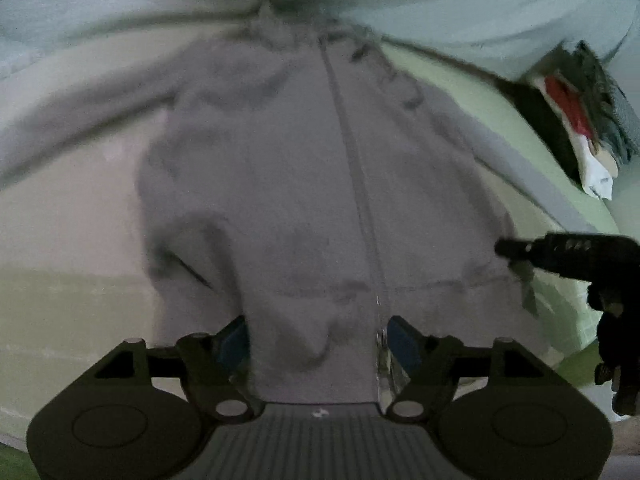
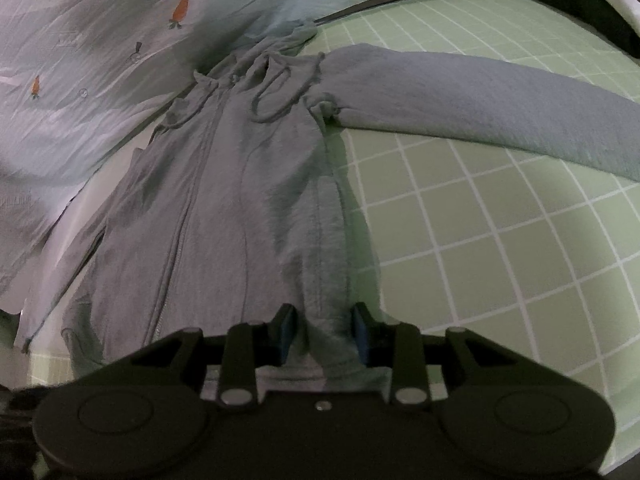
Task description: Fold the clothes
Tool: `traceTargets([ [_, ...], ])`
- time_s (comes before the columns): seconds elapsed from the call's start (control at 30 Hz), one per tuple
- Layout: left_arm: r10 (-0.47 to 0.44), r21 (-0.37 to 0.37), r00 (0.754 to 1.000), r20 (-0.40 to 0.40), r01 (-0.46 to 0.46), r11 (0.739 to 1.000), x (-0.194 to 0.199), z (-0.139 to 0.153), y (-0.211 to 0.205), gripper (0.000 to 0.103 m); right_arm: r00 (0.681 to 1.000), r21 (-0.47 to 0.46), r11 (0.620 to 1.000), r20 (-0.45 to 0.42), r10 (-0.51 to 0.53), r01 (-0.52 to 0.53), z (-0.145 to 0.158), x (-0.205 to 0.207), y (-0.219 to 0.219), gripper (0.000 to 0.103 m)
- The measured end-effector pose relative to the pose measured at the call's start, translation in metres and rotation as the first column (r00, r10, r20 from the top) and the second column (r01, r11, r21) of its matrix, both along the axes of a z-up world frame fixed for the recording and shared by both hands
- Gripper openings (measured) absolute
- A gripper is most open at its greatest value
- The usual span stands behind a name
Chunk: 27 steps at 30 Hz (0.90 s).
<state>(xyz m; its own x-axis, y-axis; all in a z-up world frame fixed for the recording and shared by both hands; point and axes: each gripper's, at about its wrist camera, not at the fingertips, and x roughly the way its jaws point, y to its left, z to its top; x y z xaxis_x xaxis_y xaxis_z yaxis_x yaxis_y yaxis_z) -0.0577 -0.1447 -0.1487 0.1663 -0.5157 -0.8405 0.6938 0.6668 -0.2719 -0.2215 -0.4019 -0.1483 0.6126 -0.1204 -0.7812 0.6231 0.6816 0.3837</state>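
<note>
One grey zip hoodie (image 2: 224,208) lies flat on a green checked sheet (image 2: 500,240). Two grippers: left gripper (image 1: 318,340) jaws wide, hem between but pads not pressing; right gripper (image 2: 322,334) narrow, pinching the hem's right corner. Only the right wrist view shows the spread sleeve (image 2: 480,108) and carrot-print bedding (image 2: 100,60). Left wrist view blurred; clutter (image 1: 576,120) at far right unclear.

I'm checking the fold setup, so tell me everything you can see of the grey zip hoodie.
The grey hoodie lies front-up and zipped on the green checked sheet, hood end far from the cameras near a pale carrot-print cover. The fabric looks soft and textured, with drawstrings looped at the collar. One sleeve stretches sideways. The right gripper pinches a bunched hem edge; the left gripper straddles the hem by the zipper, jaws wide.
</note>
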Motion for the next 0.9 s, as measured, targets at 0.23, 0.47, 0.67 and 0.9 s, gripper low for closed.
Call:
traceTargets([
  [0.23,0.050,-0.003,0.998,0.042,-0.050,0.999,-0.002,0.012,0.011,0.079,1.000,0.005,1.000,0.009,0.004,-0.004,-0.001,-0.001,-0.001,0.033],
  [0.47,0.272,-0.097,0.960,0.073,-0.264,0.960,0.021,0.041,0.062,0.077,1.000,0.010,1.000,0.014,-0.005,0.005,-0.001,-0.001,0.000,0.034],
  [0.67,0.359,-0.035,0.933,-0.005,-0.359,0.933,0.049,0.019,0.072,0.018,1.000,0.004,1.000,0.011,-0.005,0.005,-0.001,0.000,0.001,0.034],
  [0.9,0.339,-0.008,0.940,-0.041,-0.340,0.940,0.055,0.002,0.053,0.023,1.000,-0.004,1.000,0.006,-0.008,0.008,0.000,0.000,0.002,0.034],
])
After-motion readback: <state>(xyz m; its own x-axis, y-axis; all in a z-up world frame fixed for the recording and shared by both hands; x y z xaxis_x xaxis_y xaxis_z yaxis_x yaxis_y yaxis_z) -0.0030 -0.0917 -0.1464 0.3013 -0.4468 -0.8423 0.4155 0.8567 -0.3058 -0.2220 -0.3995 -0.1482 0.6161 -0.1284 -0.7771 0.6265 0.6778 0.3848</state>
